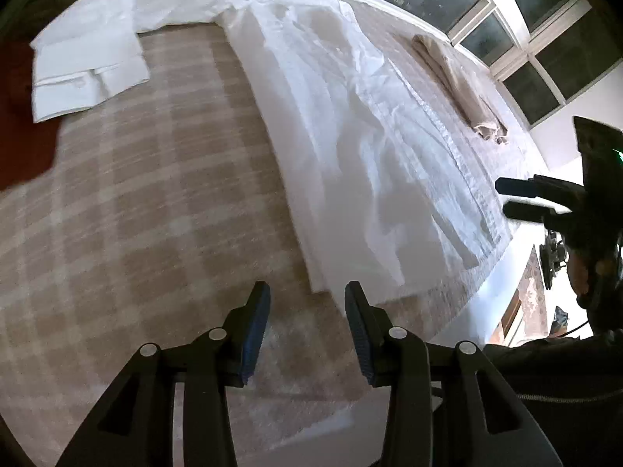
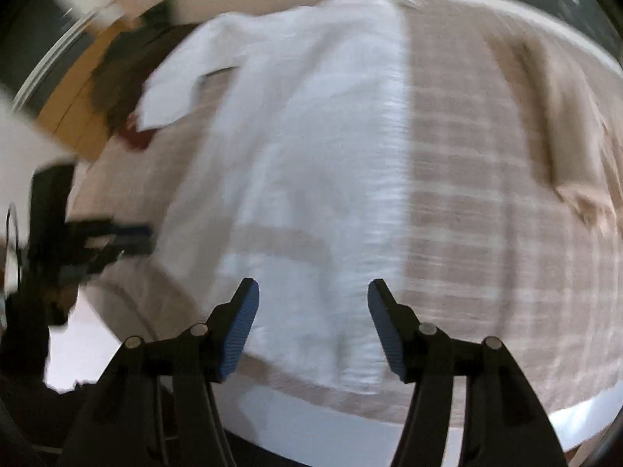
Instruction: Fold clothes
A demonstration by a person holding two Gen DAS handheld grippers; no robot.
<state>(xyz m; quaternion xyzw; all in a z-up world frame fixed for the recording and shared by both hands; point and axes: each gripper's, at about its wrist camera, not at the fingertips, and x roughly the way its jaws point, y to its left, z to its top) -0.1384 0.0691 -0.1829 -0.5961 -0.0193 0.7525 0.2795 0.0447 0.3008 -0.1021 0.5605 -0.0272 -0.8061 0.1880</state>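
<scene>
- The white shirt [image 1: 335,124] lies spread lengthwise on a bed covered with a beige plaid blanket [image 1: 148,202]; its hem end reaches close to the near edge of the bed.
- One sleeve [image 1: 93,58] stretches out sideways across the blanket, its buttoned cuff lying flat near the bed's far left side in the left wrist view.
- The left gripper [image 1: 307,327] hovers over bare blanket just beside the shirt's lower corner, its blue-padded jaws spread apart with nothing between them.
- The right gripper [image 2: 313,323] hangs above the shirt's hem, jaws spread wider, no cloth pinched; this view is blurred.
- A folded beige garment [image 1: 455,78] rests on the blanket beside the shirt, apart from it, toward the window [image 1: 525,23].
- A dark red object [image 1: 19,116] sits at the bed's edge beyond the cuff; what it is cannot be told.
- Nothing lies on top of the shirt; its front placket [image 1: 440,144] runs along the side nearer the beige garment.
</scene>
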